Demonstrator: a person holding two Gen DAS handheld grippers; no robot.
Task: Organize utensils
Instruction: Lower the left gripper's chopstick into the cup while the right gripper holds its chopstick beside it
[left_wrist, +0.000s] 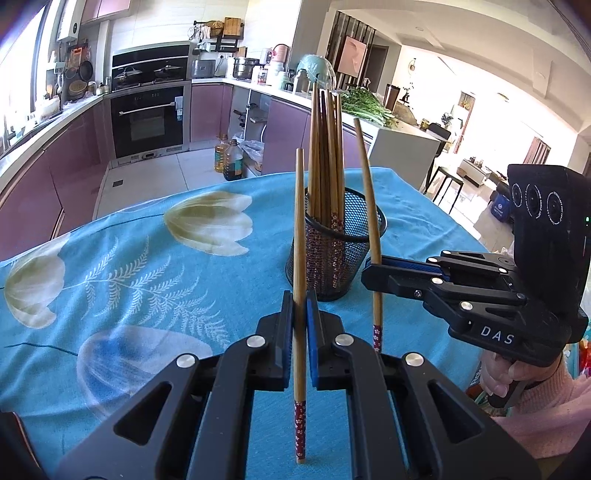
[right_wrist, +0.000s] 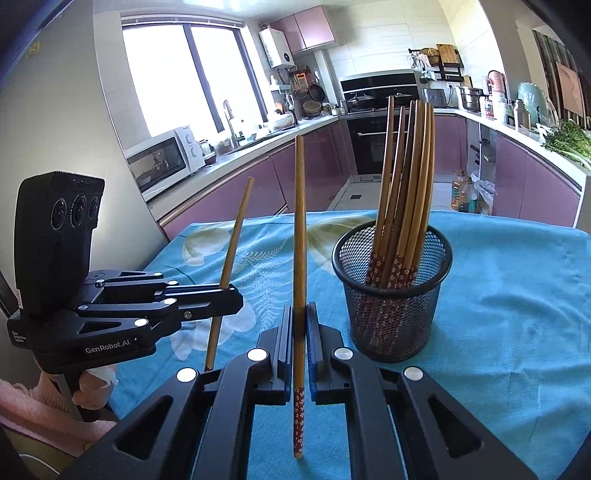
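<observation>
Each gripper clamps one upright chopstick: left gripper (left_wrist: 300, 325), left chopstick (left_wrist: 300, 236); right gripper (right_wrist: 300, 332), right chopstick (right_wrist: 300, 236). Next (judged): lift over the near mesh holder (right_wrist: 391, 295), then release.

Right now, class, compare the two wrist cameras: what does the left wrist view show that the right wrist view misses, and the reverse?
Only the left wrist view shows the bright living area and a black stool. Only the right wrist view shows the white microwave, the window and the sink tap. Both share the black mesh cup of wooden chopsticks, the blue floral tablecloth, and each tongs shut on one upright chopstick: left tongs, right tongs.
</observation>
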